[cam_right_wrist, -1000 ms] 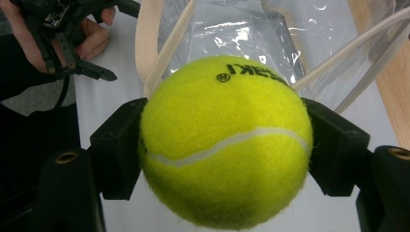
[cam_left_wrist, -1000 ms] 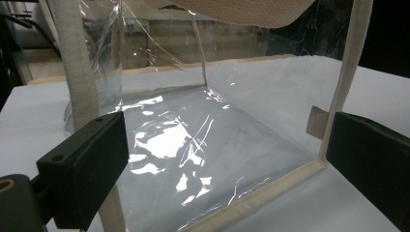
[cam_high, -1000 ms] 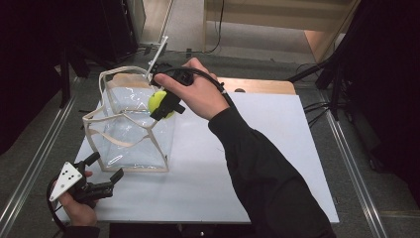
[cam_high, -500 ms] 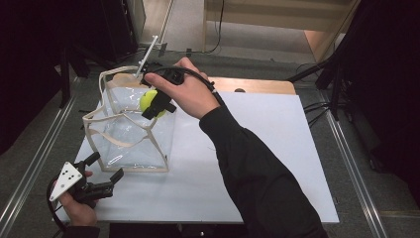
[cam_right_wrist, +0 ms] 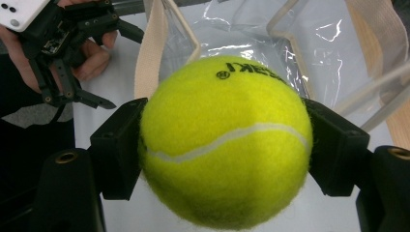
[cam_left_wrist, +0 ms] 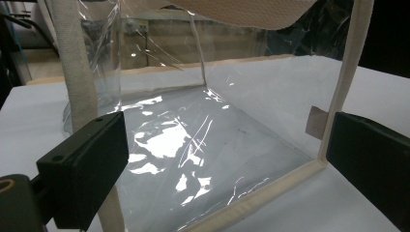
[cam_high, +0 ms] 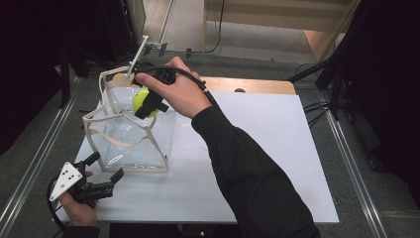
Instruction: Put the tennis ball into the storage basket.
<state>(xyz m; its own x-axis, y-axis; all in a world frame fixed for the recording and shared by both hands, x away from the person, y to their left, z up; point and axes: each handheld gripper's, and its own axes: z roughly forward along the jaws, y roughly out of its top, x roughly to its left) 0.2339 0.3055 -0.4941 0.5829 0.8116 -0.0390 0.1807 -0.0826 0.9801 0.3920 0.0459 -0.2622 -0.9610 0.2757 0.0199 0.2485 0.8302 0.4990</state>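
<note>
Over clear bag mouth, my right gripper clamps tennis ball across middle. Ball light, fuzzy, springy. Left gripper open near bag corner, holding nothing.

Looks like a lab / test rig, not a home. White tabletop on a wood board, metal rails along both sides, grey carpet floor, black stands and curtains around, loose cables on the floor, plywood bench at the back.
</note>
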